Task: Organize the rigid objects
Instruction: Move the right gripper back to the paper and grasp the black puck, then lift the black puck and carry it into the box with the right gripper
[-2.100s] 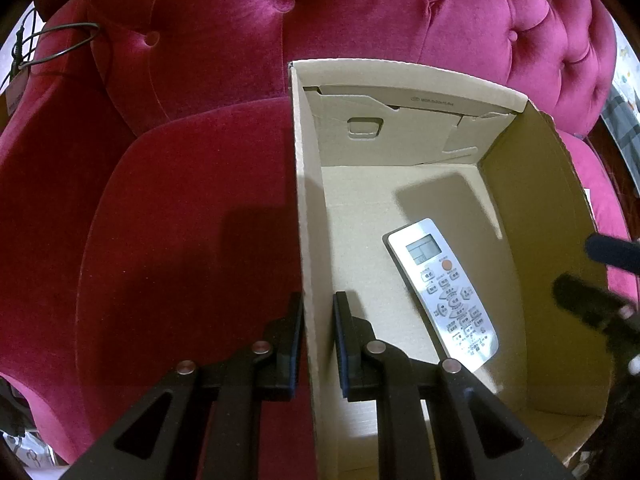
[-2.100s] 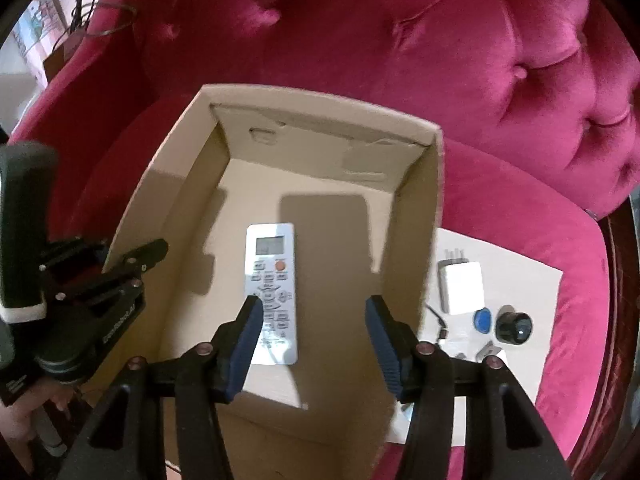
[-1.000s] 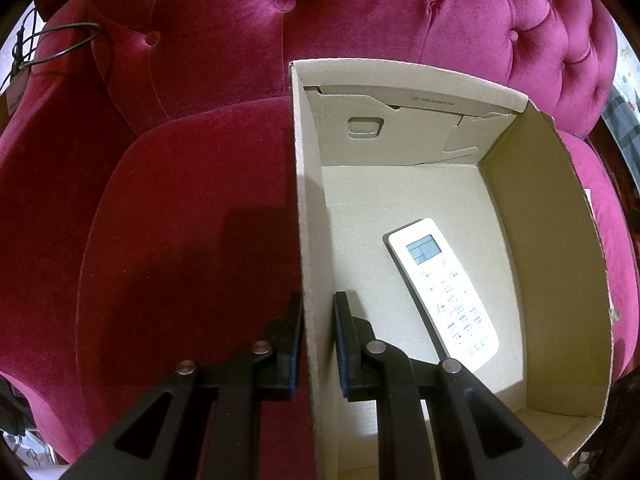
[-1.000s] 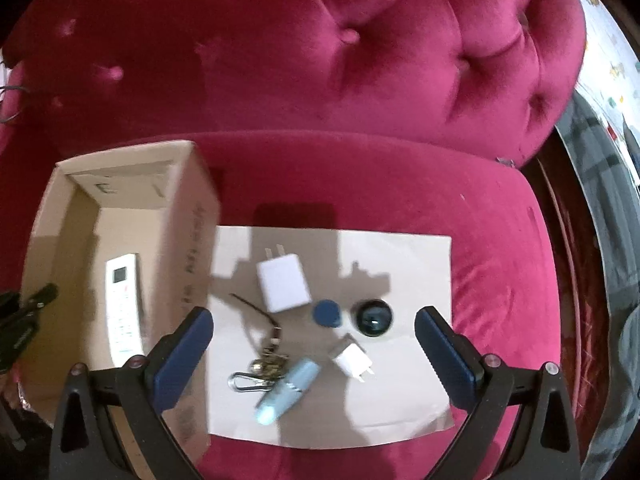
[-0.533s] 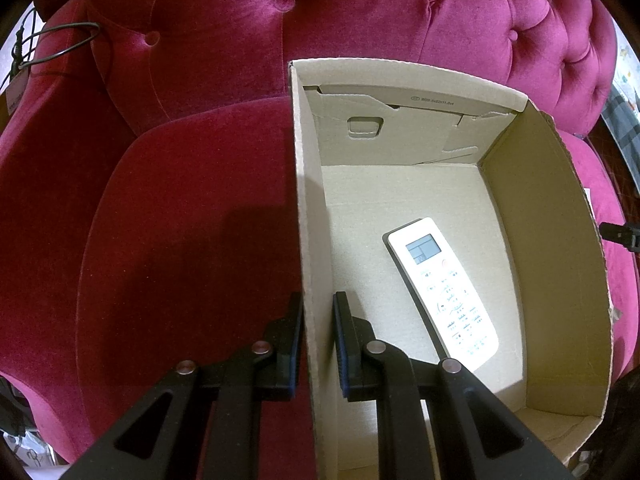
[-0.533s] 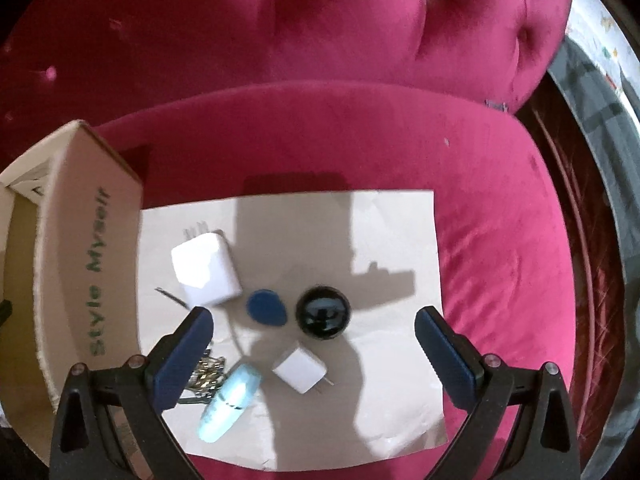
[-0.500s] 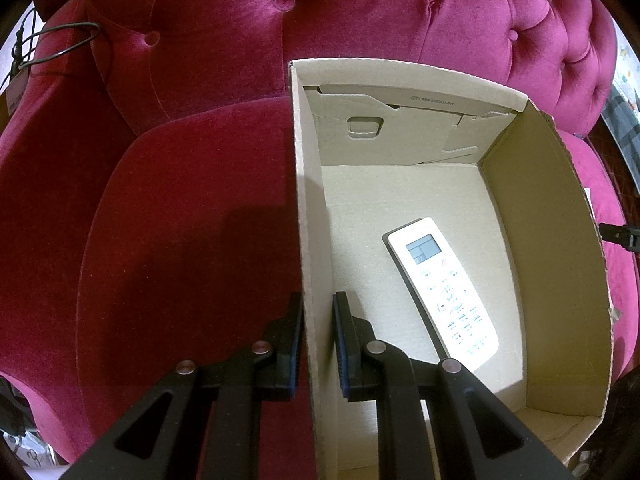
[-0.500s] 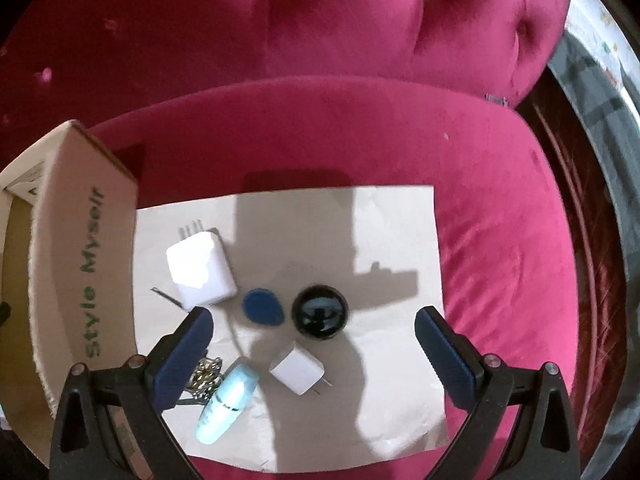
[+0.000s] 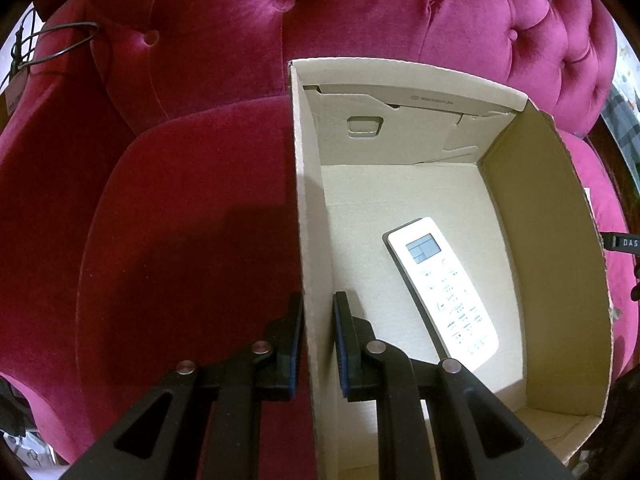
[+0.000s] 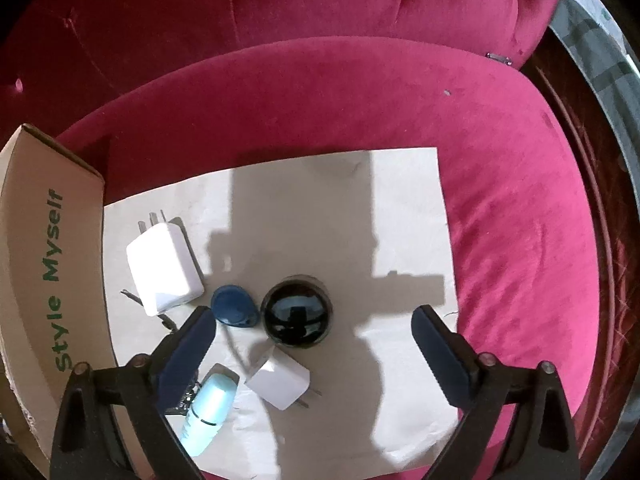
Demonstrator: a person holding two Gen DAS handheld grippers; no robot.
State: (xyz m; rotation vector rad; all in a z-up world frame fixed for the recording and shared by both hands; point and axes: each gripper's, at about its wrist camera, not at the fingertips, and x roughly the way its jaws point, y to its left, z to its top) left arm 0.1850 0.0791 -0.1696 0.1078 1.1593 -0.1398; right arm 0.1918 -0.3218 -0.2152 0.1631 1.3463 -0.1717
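My left gripper is shut on the left wall of the cardboard box, which stands on the sofa seat. A white remote control lies flat inside the box. My right gripper is wide open and empty, held above a sheet of paper. On the paper lie a large white charger, a blue oval tag, a black round object, a small white plug and a light blue tube. The box's outer wall shows at the left.
Everything sits on a crimson velvet tufted sofa. A wire hanger rests on the sofa's left arm. A dark wooden sofa edge and patterned floor lie at the right. Keys under the left finger are mostly hidden.
My right gripper has left the box, opened wide and moved right over the paper, then come lower and closer to the items. My left gripper and the box have not moved.
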